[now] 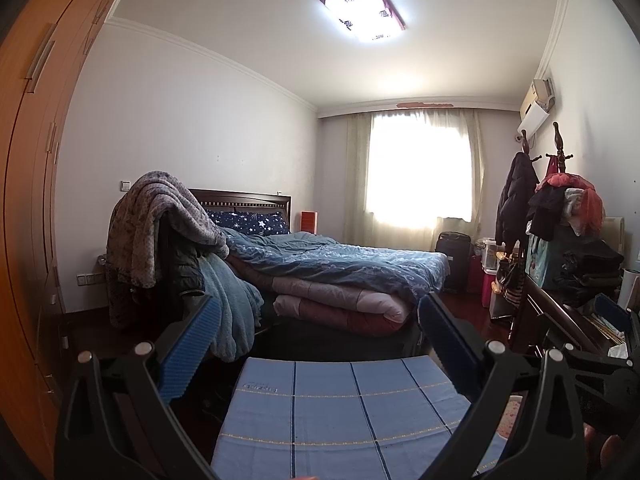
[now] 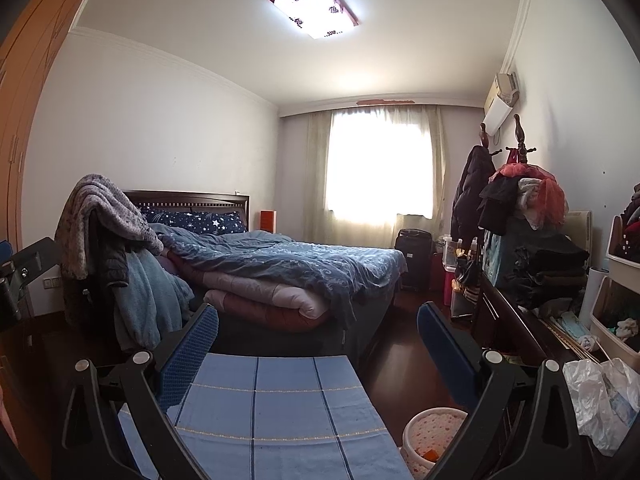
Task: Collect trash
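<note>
Both grippers hover open over a blue checked cloth [image 2: 280, 412] and hold nothing. My left gripper [image 1: 320, 312] points at the bed. My right gripper [image 2: 316, 320] points the same way, a little further right. A small white waste basket [image 2: 430, 432] with a spotted liner stands on the floor under the right gripper's right finger; something orange lies inside. A crumpled white plastic bag [image 2: 600, 404] lies on the dark dresser at the right. A white crumpled tissue [image 2: 588, 340] rests further back on that dresser. The left wrist view shows only a sliver of the basket [image 1: 512, 412].
An unmade bed [image 2: 288, 268] with blue quilts fills the middle. A chair draped with blankets [image 2: 112, 240] stands to its left. The dresser [image 2: 516, 332] carries folded clothes and white bins. A wardrobe [image 1: 36, 160] lines the left. Dark floor [image 2: 400, 364] runs between bed and dresser.
</note>
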`<state>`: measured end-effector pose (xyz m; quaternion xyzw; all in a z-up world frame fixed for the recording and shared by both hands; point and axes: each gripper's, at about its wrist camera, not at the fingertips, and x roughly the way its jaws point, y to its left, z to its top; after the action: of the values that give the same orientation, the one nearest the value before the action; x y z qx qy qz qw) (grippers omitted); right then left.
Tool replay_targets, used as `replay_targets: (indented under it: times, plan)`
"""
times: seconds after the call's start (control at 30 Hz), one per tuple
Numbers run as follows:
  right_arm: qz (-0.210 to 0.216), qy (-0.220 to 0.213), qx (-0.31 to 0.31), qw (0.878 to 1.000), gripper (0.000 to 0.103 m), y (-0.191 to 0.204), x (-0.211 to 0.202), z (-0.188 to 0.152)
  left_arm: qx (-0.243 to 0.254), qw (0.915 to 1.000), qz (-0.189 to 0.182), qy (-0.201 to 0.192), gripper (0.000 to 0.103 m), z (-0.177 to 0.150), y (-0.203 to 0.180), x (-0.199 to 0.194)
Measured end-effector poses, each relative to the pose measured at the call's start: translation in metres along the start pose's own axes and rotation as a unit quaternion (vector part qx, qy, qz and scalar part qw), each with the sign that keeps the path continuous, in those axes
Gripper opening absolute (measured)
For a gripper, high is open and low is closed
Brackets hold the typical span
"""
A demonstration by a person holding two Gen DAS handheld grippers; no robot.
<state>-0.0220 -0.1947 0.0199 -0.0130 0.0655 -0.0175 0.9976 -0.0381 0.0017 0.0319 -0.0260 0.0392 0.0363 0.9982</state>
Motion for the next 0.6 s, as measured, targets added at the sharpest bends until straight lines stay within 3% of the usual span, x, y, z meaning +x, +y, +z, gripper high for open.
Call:
replay_targets:
  times: [0.6]
  plan:
    - [-0.003, 0.003, -0.003, 1.0, 0.099, -0.0047, 0.0048, -0.0001, 0.002, 1.0, -0.004, 0.001, 0.099, 0.0025, -0.0025, 0.0005]
